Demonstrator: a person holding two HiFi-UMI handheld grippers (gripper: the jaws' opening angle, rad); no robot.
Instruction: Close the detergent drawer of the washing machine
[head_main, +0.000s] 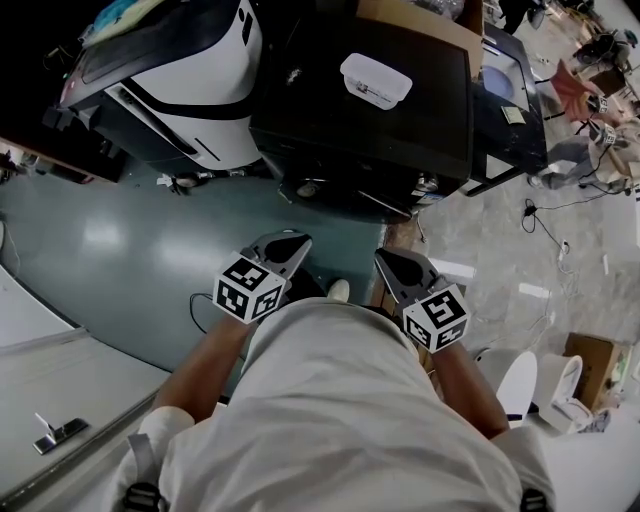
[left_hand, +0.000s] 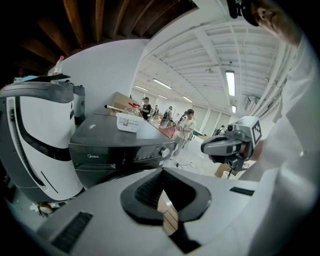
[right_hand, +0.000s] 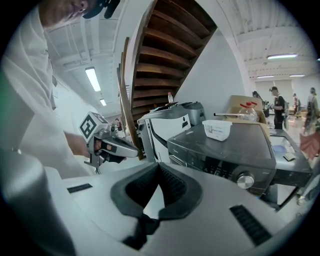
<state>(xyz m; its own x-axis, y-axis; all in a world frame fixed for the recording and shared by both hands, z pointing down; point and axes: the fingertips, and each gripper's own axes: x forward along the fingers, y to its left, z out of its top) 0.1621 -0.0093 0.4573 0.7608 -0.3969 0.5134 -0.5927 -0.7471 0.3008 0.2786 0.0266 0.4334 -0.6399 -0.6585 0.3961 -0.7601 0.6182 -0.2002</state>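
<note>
Closest in, a white shirt (head_main: 340, 400) fills the bottom of the head view, and both tools are held just in front of it. The left gripper (head_main: 290, 243) is seen at the left, its marker cube turned up, and its fingers (left_hand: 146, 192) are pressed together to a point with nothing caught between them. The right gripper (head_main: 390, 258) is held beside it, a little apart, and its fingers (right_hand: 176, 189) are likewise drawn together on nothing. Both tips are pointed forward and somewhat down. Between the two, the toe of a light shoe (head_main: 340, 290) is glimpsed on the green floor (head_main: 120, 250).

Further out, the dark washing machine (head_main: 360, 110) is found, well apart from both sets of fingers; no contact is made. The detergent drawer (left_hand: 95, 161) is placed at the left end of the machine's front panel, under the brand mark, with the round knob (left_hand: 164, 152) at the other end. In the left gripper view the drawer is seen above and to the left of the closed fingertips; in the right gripper view the machine is seen off to the right of them. Whether the drawer stands out from the panel cannot be told.

On the machine's lid a white tub (head_main: 375, 80) is set. To the left, a white-and-black appliance (head_main: 190, 80) is stood just beside the machine.
</note>
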